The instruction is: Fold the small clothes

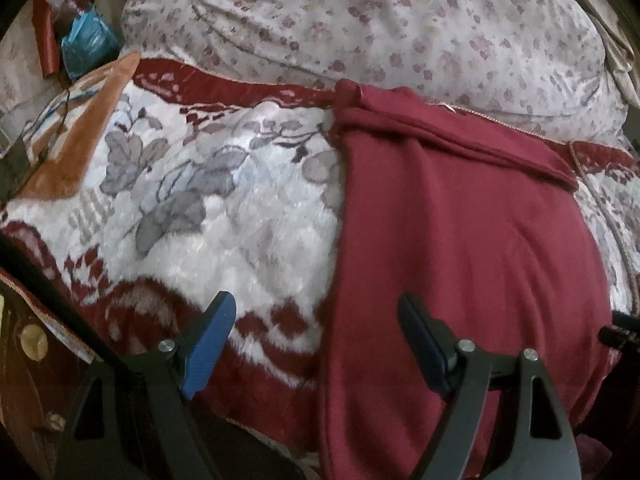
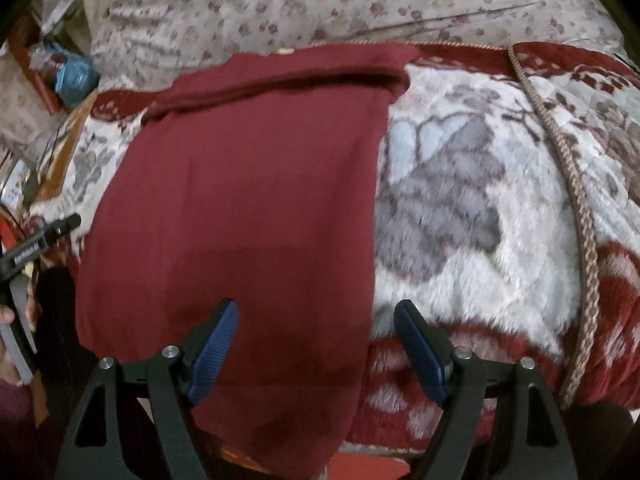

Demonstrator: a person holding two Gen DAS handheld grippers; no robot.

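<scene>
**Inspector:** Progress on the fold?

**Assistant:** Partial, in my judgement. The maroon garment (image 1: 460,240) lies flat as one long panel on the plush blanket (image 1: 240,232). At its far end a narrow band is turned over on itself, next to the floral pillow (image 1: 360,20). The near end hangs over the blanket's front edge. No crosswise fold shows yet, so the halving appears to be what is left.

**Inspector:** Grippers?

**Assistant:** The left gripper (image 1: 316,340) stands wide open over the garment's left edge and holds nothing. One blue pad is over the blanket, the other over the cloth. The right gripper (image 2: 316,340) is likewise wide open and empty, straddling the garment's right edge. I cannot tell whether either touches the fabric.

**Inspector:** Materials?

**Assistant:** The garment is a matte, fine knit, soft and limp, with a thin stitched hem. The blanket is a deep, glossy pile in white, grey and dark red, with a braided cord trim (image 2: 576,208) to the garment's right. The pillow is thin printed cotton, creased.
</scene>
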